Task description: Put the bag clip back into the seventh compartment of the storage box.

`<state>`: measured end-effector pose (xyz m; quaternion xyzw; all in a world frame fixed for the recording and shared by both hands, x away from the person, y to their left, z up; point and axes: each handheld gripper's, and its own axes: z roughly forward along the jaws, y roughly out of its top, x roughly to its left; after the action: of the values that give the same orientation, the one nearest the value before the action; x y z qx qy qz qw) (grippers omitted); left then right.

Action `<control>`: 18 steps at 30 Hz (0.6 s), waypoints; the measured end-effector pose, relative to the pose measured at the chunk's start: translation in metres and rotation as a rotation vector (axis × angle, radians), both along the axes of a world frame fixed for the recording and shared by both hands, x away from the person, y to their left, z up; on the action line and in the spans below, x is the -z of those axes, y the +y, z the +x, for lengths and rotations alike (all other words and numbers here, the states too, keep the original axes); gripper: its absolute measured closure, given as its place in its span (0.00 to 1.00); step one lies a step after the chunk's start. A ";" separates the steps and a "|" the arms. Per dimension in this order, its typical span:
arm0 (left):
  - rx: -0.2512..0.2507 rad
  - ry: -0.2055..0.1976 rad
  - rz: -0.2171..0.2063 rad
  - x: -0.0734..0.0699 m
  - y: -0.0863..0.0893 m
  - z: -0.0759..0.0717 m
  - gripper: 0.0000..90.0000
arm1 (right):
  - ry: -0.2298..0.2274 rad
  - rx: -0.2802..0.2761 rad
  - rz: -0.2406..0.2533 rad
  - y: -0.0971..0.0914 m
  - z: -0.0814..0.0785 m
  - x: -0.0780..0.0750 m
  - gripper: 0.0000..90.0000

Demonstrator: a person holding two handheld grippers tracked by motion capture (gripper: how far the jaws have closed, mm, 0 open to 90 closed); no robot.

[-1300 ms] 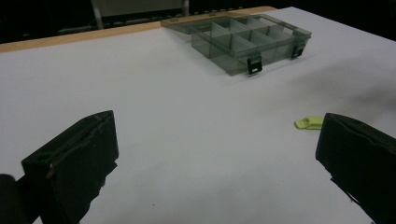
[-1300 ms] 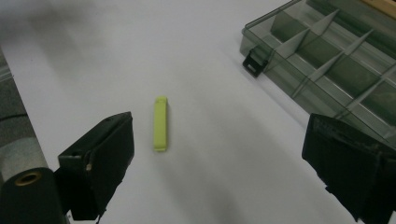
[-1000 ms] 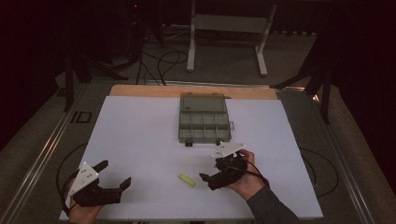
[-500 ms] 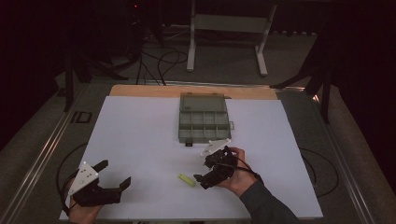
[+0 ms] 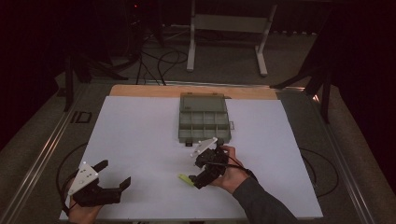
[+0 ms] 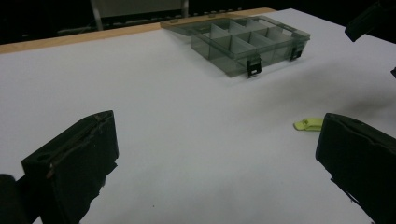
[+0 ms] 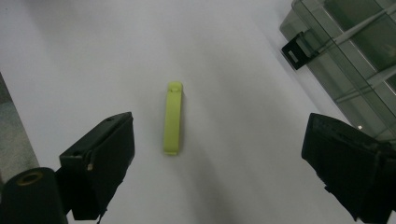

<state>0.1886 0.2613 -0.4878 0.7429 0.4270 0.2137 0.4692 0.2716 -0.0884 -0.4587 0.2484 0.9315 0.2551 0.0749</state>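
A small yellow-green clip (image 7: 173, 117) lies flat on the white table (image 5: 140, 140), near the middle and toward the near edge. The right gripper (image 5: 198, 179) hangs just over the clip, held in a hand (image 5: 229, 170), and it leans down and to the left. In the right gripper view its two black jaws stand wide apart, one on each side of the clip, and they do not touch it. In the high view the clip (image 5: 185, 178) peeks out just left of that gripper's tip. The left gripper (image 5: 116, 175) sits low at the near left of the table, well apart from the clip. Its jaws are wide apart too, and they hold nothing. In the left gripper view the clip (image 6: 308, 124) lies off to the right. A grey see-through box (image 5: 204, 122) with small compartments sits farther back, near the middle of the table, with its lid open.
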 end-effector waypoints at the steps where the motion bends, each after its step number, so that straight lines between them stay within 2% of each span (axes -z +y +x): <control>1: 0.000 0.000 0.000 0.000 0.000 0.000 0.00 | 0.000 0.000 0.000 0.000 0.000 0.000 0.10; 18: 0.003 -0.002 0.001 -0.001 0.000 0.000 0.00 | 0.039 -0.042 -0.084 0.021 0.006 0.017 0.10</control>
<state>0.1886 0.2612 -0.4872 0.7437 0.4252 0.2138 0.4695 0.2771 -0.0672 -0.4757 0.2302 0.9477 0.2125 0.0617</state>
